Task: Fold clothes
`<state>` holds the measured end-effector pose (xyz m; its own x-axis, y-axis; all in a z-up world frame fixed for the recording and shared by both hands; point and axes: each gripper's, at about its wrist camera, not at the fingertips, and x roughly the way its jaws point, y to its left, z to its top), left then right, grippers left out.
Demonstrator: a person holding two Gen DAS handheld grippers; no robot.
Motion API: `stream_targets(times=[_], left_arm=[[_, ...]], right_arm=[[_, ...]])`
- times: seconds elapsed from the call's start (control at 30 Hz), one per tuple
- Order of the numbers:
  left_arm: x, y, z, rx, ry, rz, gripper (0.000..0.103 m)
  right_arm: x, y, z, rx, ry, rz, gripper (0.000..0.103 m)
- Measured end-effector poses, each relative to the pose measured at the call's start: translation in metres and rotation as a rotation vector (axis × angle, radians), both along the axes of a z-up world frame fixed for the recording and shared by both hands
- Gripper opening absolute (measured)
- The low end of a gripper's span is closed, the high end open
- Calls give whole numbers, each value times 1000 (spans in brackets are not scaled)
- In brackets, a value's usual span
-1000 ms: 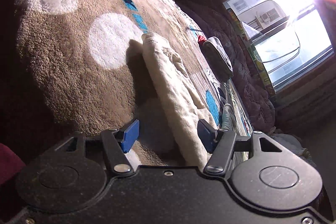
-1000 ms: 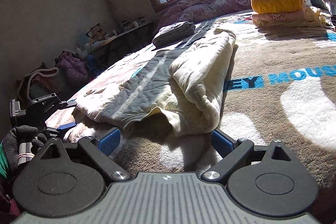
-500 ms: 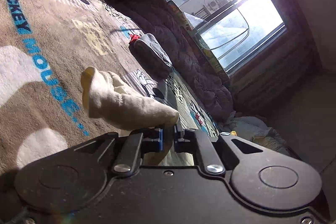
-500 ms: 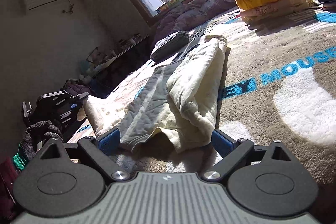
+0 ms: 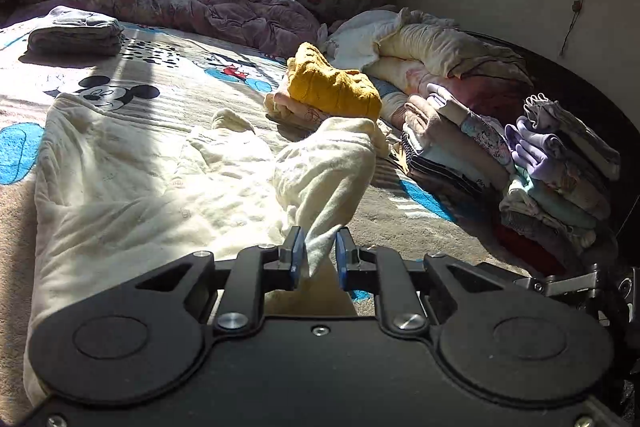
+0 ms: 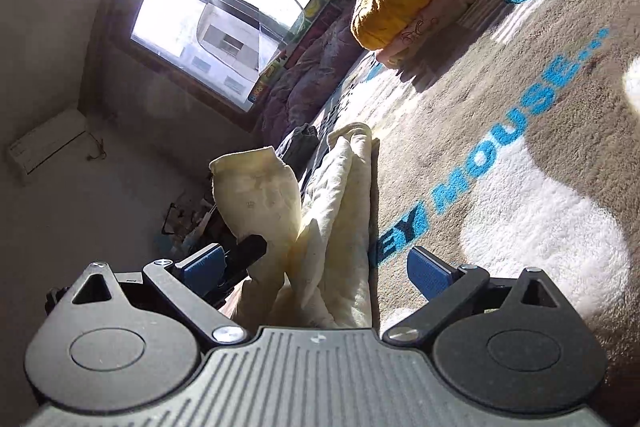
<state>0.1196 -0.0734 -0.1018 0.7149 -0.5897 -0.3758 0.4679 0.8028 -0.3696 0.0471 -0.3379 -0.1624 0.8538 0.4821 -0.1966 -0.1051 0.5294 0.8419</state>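
A cream quilted garment [image 5: 132, 183] lies spread on the printed bed blanket. My left gripper [image 5: 318, 253] is shut on one of its sleeves [image 5: 328, 167], which rises in a loop above the garment's body. In the right wrist view the same cream garment [image 6: 344, 195] lies as a long fold, with the lifted sleeve [image 6: 260, 195] standing at its left. My right gripper [image 6: 316, 267] is open, its blue pads [image 6: 430, 273] either side of the garment's near end, not touching it.
A folded yellow knit [image 5: 332, 87] sits on pink clothes mid-bed. Tall stacks of folded clothes [image 5: 540, 163] line the right side. A folded grey garment [image 5: 76, 33] and a purple duvet [image 5: 172, 7] lie by the window. The brown blanket [image 6: 540, 167] stretches right.
My left gripper shut on the sleeve and lifted it, swinging over the garment's body. The right gripper stayed open and tilted, closer to the garment's near end.
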Motion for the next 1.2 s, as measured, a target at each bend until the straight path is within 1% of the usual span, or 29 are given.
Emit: stream_targets(times=[0.03,0.1,0.2,0.27,0.3,0.33,0.37,0.43,0.47,0.5,0.57,0.6,0.67,0.73,0.77,0.87,0.93,1.07,1.17,1.2], left_arm=[[-6,3,1,-12,-14,-9,20],[-17,23,7,-22,-33,25,20],[-30,69,12,-95,-22,156,21],[-37,101,11,-128,-7,239,27],[-41,117,9,-137,3,281,38],[-46,128,7,-143,14,314,46],[-50,138,4,-148,24,346,47],[-56,146,-1,-135,41,368,47],[-60,150,-3,-128,48,378,47],[-61,148,-5,-107,47,369,47],[-63,141,-8,-64,37,350,46],[-63,137,-10,-46,31,342,45],[-62,130,-16,-17,29,322,32],[-60,125,-18,-2,32,296,27],[-59,123,-20,5,34,283,26],[-57,115,-24,27,39,245,26],[-55,111,-27,41,42,219,26],[-51,101,-33,70,49,168,26],[-49,94,-37,92,54,130,26],[-49,96,-36,78,56,125,26]], right_arm=[[3,-1,-4,-4,15,-4,97],[12,3,-4,-39,28,4,97],[31,9,-4,-35,37,-5,97],[43,14,-3,-33,43,-10,97],[50,16,-3,-32,46,-13,97],[56,18,-3,-31,49,-16,97],[62,20,-3,-30,52,-19,97],[75,25,-2,-28,57,-24,97],[81,27,-2,-27,60,-28,95],[86,28,0,-38,60,-42,92],[97,32,4,-66,68,-35,57],[100,34,8,-83,56,-25,51],[104,39,17,-117,24,3,24],[103,44,30,-150,-24,20,17],[100,45,38,-164,-50,21,16],[88,38,59,-134,-127,-3,15],[81,32,67,-127,-152,-17,15],[71,15,65,-128,-145,-54,13],[67,-3,50,-113,-102,-105,10],[67,-9,44,-95,-81,-117,10]])
